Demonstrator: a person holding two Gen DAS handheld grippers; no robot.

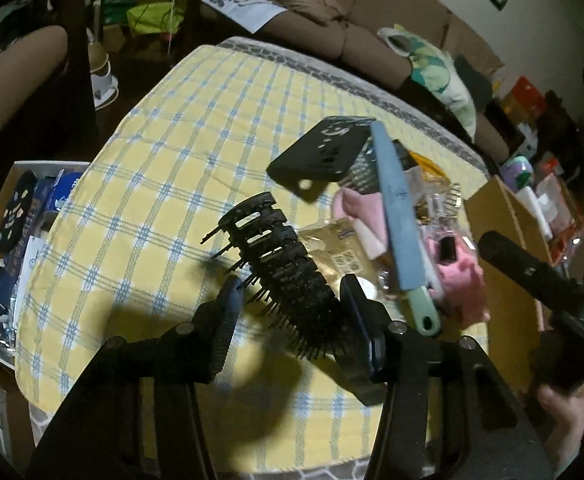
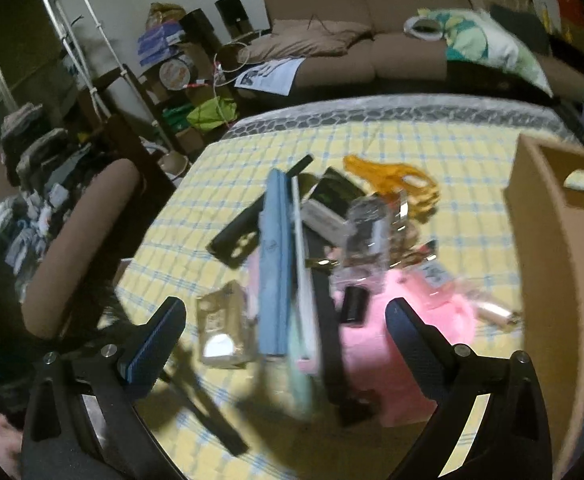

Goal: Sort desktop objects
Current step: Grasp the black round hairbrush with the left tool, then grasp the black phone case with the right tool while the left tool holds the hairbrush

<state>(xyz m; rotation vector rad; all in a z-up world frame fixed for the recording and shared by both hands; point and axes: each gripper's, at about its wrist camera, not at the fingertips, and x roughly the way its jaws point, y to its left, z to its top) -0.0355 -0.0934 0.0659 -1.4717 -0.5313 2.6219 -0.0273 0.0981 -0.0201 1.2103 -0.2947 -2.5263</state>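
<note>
My left gripper is shut on a black vented hairbrush, holding it by the handle end with the head pointing up and away, above the yellow checked tablecloth. A pile lies to its right: a black phone case, a blue comb with a green handle, a gold packet and pink cloth. My right gripper is open and empty, hovering over the same pile, above the blue comb, the gold packet and the pink cloth. An orange clip lies behind the pile.
A cardboard box stands at the table's right edge; it also shows in the left wrist view. A box of dark items sits low to the left of the table. A brown chair back is at the left, a sofa behind.
</note>
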